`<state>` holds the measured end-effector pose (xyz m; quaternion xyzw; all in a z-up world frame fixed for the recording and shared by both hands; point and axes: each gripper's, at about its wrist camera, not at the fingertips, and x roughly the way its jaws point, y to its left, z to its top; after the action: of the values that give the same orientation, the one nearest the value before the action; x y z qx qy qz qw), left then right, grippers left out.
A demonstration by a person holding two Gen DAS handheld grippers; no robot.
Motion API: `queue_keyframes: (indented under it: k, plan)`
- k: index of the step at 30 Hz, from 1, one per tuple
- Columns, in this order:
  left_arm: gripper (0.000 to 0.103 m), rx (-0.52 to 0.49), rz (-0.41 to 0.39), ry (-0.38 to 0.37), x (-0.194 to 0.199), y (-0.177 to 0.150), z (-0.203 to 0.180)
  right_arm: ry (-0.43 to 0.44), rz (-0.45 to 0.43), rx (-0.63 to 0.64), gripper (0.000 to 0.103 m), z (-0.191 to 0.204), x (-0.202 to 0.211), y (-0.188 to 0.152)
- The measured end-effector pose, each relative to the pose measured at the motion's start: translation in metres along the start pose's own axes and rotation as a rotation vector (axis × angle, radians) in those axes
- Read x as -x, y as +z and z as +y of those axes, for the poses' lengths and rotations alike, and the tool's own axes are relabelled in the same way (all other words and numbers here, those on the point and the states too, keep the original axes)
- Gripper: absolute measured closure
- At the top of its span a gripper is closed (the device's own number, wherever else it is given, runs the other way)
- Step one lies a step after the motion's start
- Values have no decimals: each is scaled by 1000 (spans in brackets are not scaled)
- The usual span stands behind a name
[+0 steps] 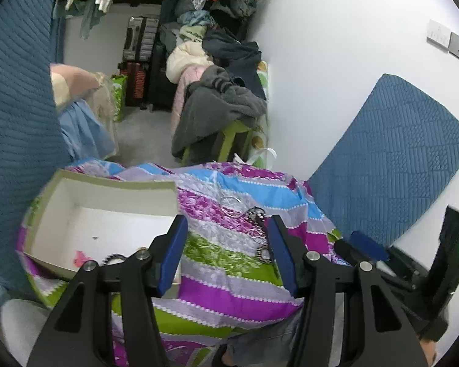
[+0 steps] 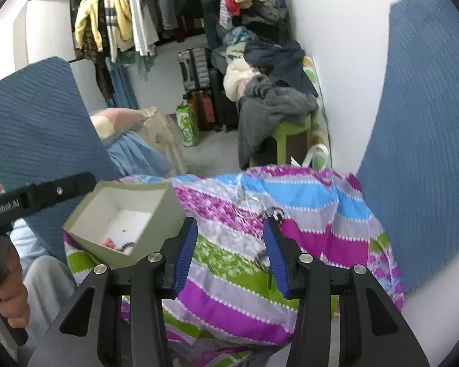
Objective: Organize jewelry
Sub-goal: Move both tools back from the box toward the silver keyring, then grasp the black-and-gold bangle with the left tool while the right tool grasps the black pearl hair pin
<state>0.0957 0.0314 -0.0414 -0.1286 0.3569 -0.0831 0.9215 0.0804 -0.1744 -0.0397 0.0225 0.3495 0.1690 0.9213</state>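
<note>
On the striped cloth point(image 1: 229, 293) right of the open box point(image 1: 76, 183), loose jewelry point(image 1: 254, 214) lies unsorted. My left gripper point(image 1: 228, 253) and right gripper point(image 2: 231, 253) hang above it, jaws parted, empty, presumably placed to pick. The box holds few pieces already.

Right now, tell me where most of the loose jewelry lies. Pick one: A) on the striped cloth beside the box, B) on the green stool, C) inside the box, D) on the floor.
A: the tangle of jewelry rests on the striped cloth, right of the box, which holds only a few pieces.
</note>
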Motion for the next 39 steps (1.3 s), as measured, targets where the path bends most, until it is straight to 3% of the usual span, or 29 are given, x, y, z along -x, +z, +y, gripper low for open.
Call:
queue_keyframes:
  k: [8, 12, 17, 28, 36, 39]
  plan:
    - [51, 7, 99, -39, -48, -15, -6, -12, 71, -90, 61, -37, -43, -34]
    - [57, 20, 162, -60, -70, -23, -8, 10, 131, -134, 69, -53, -69, -43]
    - [63, 33, 232, -77, -99, -31, -10, 49, 191, -163, 72, -69, -104, -42]
    - [64, 70, 330, -87, -153, -50, -14, 120, 313, -180, 79, -101, -180, -40]
    - [67, 97, 381, -89, -185, -62, -16, 71, 343, -121, 82, -98, -207, -39]
    - [67, 85, 395, -91, -194, -65, -19, 70, 357, -117, 90, -99, -215, -41]
